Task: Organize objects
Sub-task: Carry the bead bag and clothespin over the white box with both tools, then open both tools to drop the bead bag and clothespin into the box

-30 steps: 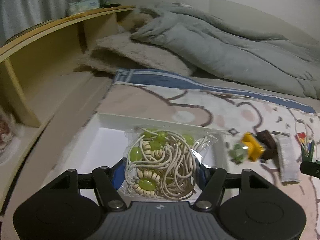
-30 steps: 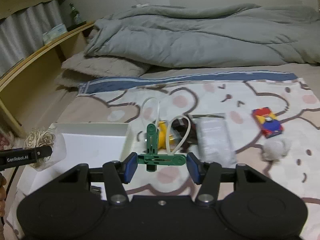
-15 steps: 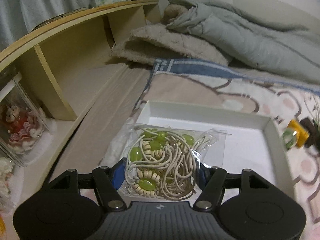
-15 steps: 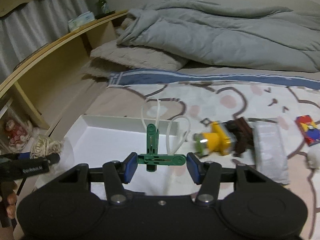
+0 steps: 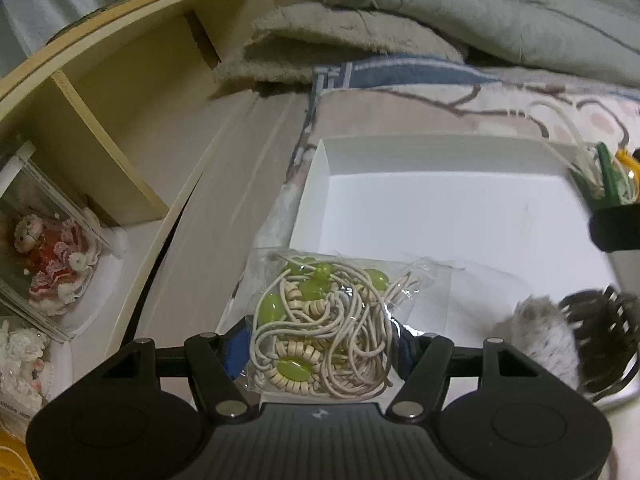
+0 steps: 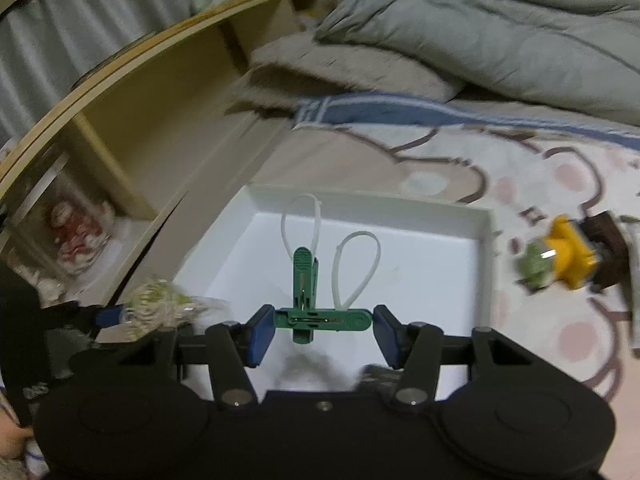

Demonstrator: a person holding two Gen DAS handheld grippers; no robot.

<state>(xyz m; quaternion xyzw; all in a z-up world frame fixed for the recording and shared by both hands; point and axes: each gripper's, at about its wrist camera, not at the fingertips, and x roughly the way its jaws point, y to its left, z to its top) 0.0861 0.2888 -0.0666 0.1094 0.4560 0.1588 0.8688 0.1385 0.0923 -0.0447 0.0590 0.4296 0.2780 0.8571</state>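
A clear bag of cream cords with green beads (image 5: 324, 320) is clamped between the blue pads of my left gripper (image 5: 320, 348), hanging over the near left corner of the white tray (image 5: 320, 184). My right gripper (image 6: 322, 326) is shut on green clothes pegs (image 6: 310, 304) that carry two white cable-tie loops (image 6: 352, 272), above the tray's (image 6: 484, 264) floor. In the left wrist view, the pegs (image 5: 608, 180) and the right gripper's finger (image 5: 616, 224) show at the right edge. The bag (image 6: 160, 304) appears at the left in the right wrist view.
A grey fluffy ball (image 5: 548, 336) and a dark claw hair clip (image 5: 600, 340) lie in the tray's near right part. A yellow and green toy (image 6: 556, 260) and a brown object (image 6: 604, 236) sit on the patterned sheet right of the tray. Wooden shelving (image 5: 120, 120) with dolls stands left.
Both grippers have travelled left toward the tray, each keeping its load. The tray has grown large in both views, and the right gripper with the pegs now hangs over it.
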